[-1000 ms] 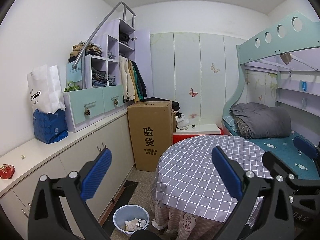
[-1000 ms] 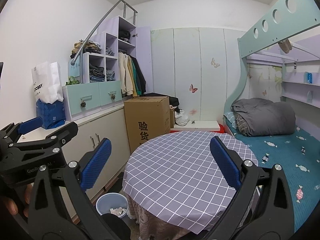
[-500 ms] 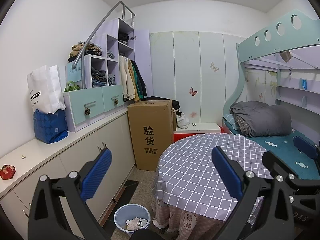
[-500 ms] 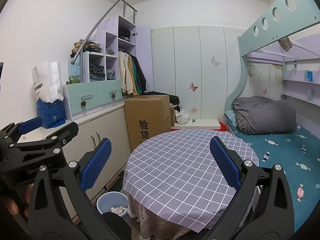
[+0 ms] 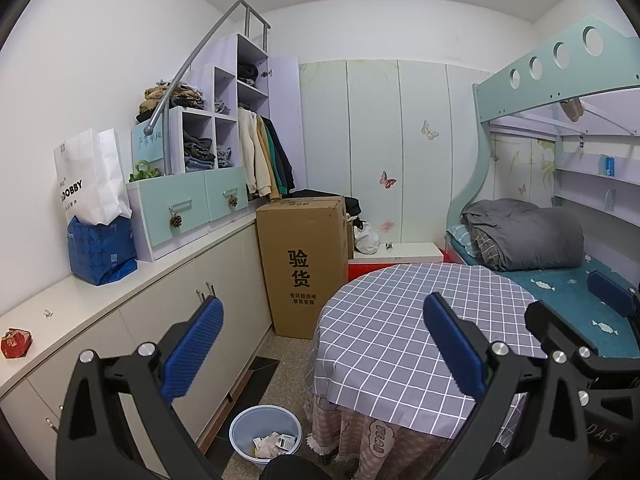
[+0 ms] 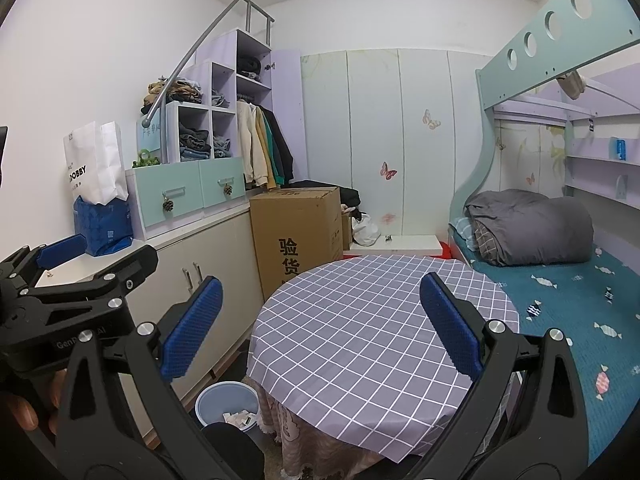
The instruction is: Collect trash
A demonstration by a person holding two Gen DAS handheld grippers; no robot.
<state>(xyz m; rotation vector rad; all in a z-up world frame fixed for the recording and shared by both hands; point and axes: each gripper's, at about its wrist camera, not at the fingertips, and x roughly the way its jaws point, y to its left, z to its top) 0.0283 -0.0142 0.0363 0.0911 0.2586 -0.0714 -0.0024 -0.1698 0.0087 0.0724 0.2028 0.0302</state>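
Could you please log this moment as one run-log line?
left gripper: open, empty | right gripper: open, empty | bin: on floor beside table, holds paper scraps

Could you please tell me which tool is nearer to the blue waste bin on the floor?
Left, it seems. The left tool hangs almost above the bin; the right tool is over the table, the bin off to its left.

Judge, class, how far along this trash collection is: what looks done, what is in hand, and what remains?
Done: the blue bin on the floor beside the round table already holds crumpled paper. In hand: nothing; the left gripper and right gripper are both open and empty. Left: perhaps the small red packet on the white counter, though whether it is trash is unclear.
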